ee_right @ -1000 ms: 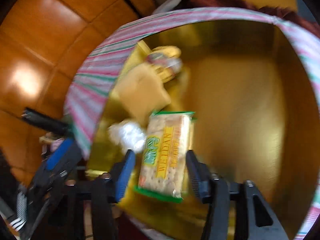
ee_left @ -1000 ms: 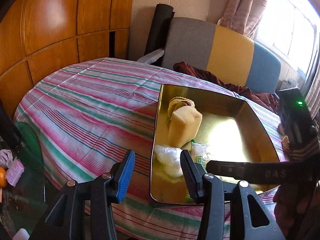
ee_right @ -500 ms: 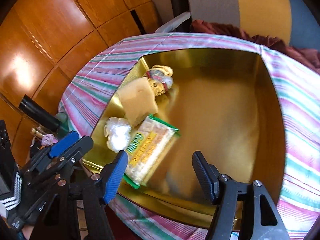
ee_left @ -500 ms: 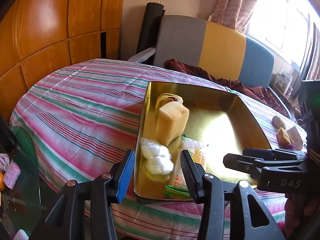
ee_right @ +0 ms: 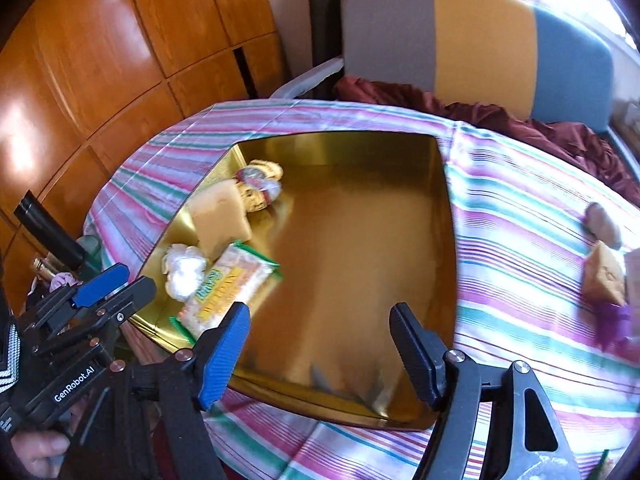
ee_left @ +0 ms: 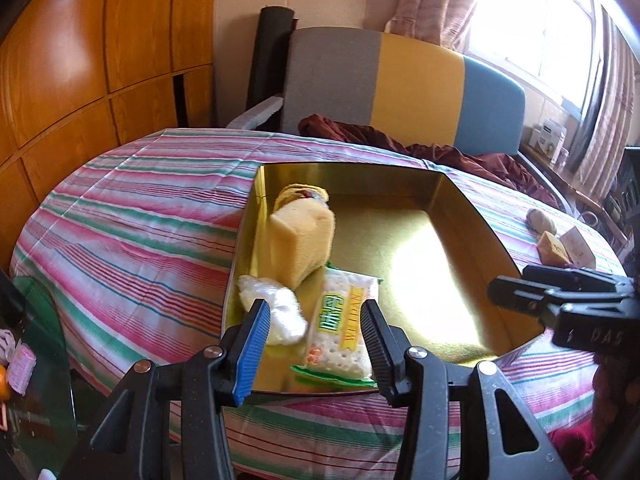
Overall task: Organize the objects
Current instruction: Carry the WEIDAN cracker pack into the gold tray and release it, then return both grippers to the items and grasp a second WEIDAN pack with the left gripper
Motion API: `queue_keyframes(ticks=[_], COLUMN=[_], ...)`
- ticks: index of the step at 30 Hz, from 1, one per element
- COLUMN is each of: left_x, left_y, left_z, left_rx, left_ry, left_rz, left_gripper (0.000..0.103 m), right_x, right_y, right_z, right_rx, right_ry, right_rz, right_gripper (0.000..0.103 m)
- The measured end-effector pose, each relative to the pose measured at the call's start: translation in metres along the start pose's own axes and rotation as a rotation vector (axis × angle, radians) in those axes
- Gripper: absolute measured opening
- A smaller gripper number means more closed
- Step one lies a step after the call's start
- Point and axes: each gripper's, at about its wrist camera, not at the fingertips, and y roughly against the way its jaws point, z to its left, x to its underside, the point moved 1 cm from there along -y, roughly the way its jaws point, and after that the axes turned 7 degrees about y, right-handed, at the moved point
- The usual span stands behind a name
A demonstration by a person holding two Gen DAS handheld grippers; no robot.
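A gold tin tray (ee_left: 460,216) (ee_right: 448,240) sits on a striped tablecloth. Along its left side lie a wrapped snack (ee_left: 304,194) (ee_right: 258,188), a yellow sponge (ee_left: 300,240) (ee_right: 218,220), a white plastic-wrapped lump (ee_left: 276,308) (ee_right: 184,270) and a cracker packet (ee_left: 342,332) (ee_right: 224,294). My left gripper (ee_left: 314,350) is open and empty at the tray's near edge, in front of the cracker packet. My right gripper (ee_right: 320,350) is open and empty above the tray's near edge; it also shows in the left wrist view (ee_left: 532,288).
On the cloth right of the tray lie a brownish lump (ee_right: 602,220) (ee_left: 540,220), a tan block (ee_right: 602,280) (ee_left: 554,250) and a small card box (ee_left: 576,244). A grey, yellow and blue chair (ee_left: 400,84) with a maroon cloth (ee_left: 400,144) stands behind. Wooden panels (ee_left: 100,60) are left.
My right gripper has opened, let go of the cracker packet in the tray, and pulled back and up. The left gripper has shifted slightly, staying open.
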Motion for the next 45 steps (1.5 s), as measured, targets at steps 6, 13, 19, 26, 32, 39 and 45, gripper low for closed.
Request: queue_keyframes(ticks=[6, 13, 19, 26, 32, 39, 45], left_x=[0.002, 0.008, 0.016, 0.024, 0.038, 0.066, 0.094], left_y=[-0.001, -0.003, -0.002, 0.002, 0.01, 0.007, 0.002], left_z=[-0.017, -0.046, -0.073, -0.114, -0.18, -0.267, -0.331], left_rx=[0.025, 0.082, 0.144, 0.291, 0.472, 0.635, 0.786], left_ry=[-0.04, -0.117, -0.193, -0.309, -0.466, -0.655, -0.797], left_rz=[0.009, 0.029, 0.048, 0.085, 0.13, 0.19, 0.261], left_gripper=[0.047, 0.047, 0.047, 0.047, 0.058, 0.063, 0.063], right_x=[0.016, 0.045, 0.069, 0.088, 0.114, 0.165, 0.18], right_y=[0.023, 0.05, 0.075, 0.112, 0.16, 0.191, 0.21], right_z=[-0.04, -0.107, -0.164, -0.216, -0.271, -0.321, -0.33], right_rx=[0.047, 0.141, 0.226, 0.324, 0.426, 0.423, 0.433], right_ry=[-0.064, -0.188, -0.317, -0.413, -0.561, -0.898, -1.001], right_rz=[-0.011, 0.01, 0.016, -0.001, -0.086, -0.213, -0.3], right_gripper=[0.082, 0.087, 0.088, 0.092, 0.102, 0.103, 0.103])
